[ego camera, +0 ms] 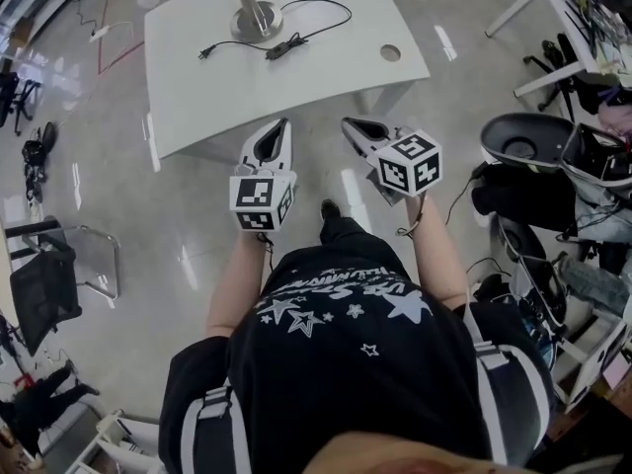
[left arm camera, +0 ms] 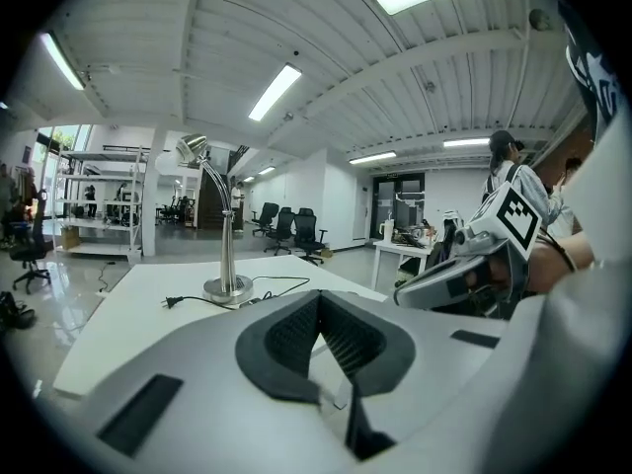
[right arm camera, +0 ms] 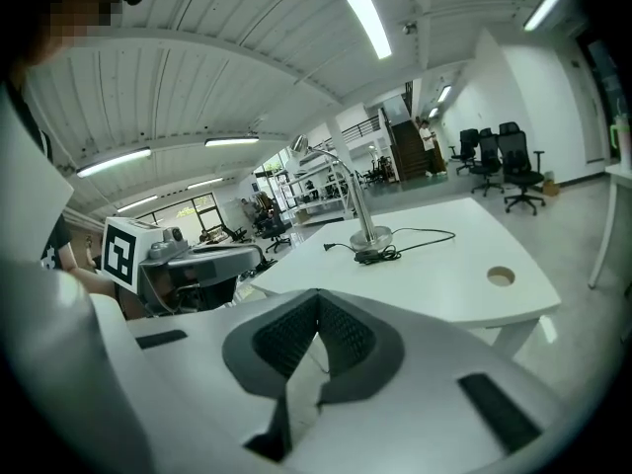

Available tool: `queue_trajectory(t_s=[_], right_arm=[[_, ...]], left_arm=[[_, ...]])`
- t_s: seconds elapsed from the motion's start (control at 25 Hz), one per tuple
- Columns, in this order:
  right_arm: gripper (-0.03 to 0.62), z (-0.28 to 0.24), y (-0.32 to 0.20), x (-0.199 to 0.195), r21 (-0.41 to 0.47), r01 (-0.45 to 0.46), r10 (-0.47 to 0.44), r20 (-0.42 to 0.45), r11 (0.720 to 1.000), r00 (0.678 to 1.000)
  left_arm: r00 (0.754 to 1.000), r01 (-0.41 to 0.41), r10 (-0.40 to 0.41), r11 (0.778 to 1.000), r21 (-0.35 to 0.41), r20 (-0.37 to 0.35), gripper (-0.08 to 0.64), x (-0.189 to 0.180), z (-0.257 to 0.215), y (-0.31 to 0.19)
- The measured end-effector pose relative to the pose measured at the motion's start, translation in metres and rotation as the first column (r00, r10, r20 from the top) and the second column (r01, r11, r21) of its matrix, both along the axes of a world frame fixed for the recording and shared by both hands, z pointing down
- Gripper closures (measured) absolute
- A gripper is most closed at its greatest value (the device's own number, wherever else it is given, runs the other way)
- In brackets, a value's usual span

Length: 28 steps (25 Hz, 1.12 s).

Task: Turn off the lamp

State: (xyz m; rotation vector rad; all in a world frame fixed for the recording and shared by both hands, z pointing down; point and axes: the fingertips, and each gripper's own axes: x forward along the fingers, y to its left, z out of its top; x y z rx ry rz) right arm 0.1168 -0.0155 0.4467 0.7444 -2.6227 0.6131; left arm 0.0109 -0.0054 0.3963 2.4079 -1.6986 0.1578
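Whereas head view crops the lamp (ego camera: 255,16), gripper views show it whole; left gripper (ego camera: 281,126), right gripper (ego camera: 352,124): closed, empty.

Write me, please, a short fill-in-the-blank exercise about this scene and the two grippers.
1. At the far end of the white table stands a metal desk ____.
2. In the head view, the black plug lies to the ____ of the inline switch.
3. Near the table's right edge in that view is one round ____.
4. The left gripper and the right gripper each have their jaws ____, with nothing between them.

Missing words: lamp; left; hole; shut.
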Motion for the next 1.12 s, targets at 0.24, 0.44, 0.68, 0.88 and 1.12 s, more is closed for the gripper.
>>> queue_trajectory(t_s=[0.24, 0.44, 0.68, 0.88, 1.12], right_arm=[[0.588, -0.014, 0.037, -0.008, 0.034, -0.023, 0.023, 0.010, 0.999, 1.000], [0.588, -0.016, 0.066, -0.012, 0.050, -0.042, 0.042, -0.005, 0.998, 0.999], [0.588, -0.019, 0.098, -0.004, 0.076, -0.064, 0.065, -0.004, 0.995, 0.998], [0.588, -0.026, 0.110, 0.008, 0.100, -0.100, 0.100, 0.006, 0.990, 0.995], [0.588, -0.027, 0.123, 0.016, 0.118, -0.123, 0.121, 0.022, 0.985, 0.992]], left_arm=[[0.999, -0.007, 0.007, 1.000, 0.007, -0.032, 0.549, -0.011, -0.007, 0.038], [0.999, -0.029, 0.030, 1.000, 0.009, -0.035, 0.549, -0.012, -0.008, 0.069], [0.998, -0.052, 0.053, 0.998, 0.026, -0.032, 0.549, -0.003, -0.009, 0.099], [0.997, -0.073, 0.074, 0.996, 0.049, -0.027, 0.549, 0.010, -0.017, 0.115], [0.996, -0.089, 0.090, 0.994, 0.070, -0.023, 0.549, 0.021, -0.020, 0.130]])
